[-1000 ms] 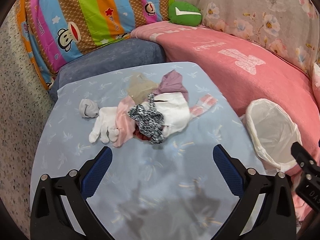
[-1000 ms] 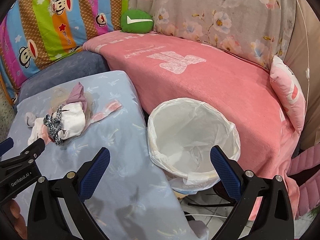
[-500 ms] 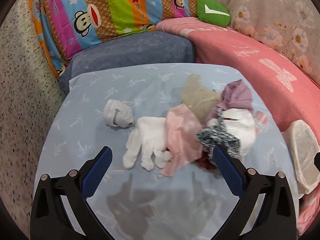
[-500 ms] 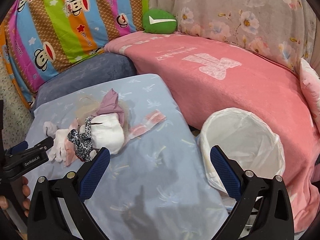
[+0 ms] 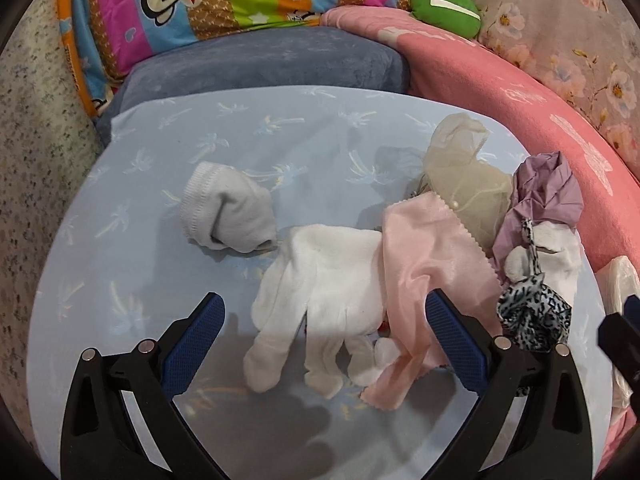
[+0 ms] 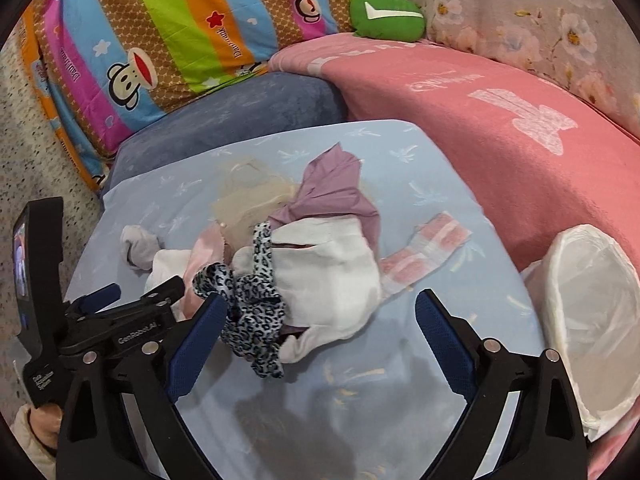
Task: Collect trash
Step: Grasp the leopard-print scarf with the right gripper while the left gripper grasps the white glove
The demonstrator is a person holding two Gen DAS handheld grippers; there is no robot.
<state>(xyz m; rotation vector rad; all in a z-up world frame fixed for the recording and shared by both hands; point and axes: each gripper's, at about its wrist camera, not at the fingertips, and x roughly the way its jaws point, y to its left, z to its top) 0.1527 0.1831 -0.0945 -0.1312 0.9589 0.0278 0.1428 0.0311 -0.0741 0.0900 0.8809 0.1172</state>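
The lined bin (image 6: 592, 332) is standing at 3 o'clock off the table (image 5: 280, 136), ready for drops. The scrap heap, white glove (image 5: 320, 300) included, is lying centrally. Left gripper (image 5: 324, 340) is straddling the glove, jaws wide; right gripper (image 6: 316, 344) is hovering, equally wide.

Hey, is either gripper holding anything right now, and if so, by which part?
Nothing is held. The left gripper is open over the white glove, and the right gripper is open over the leopard-print cloth.
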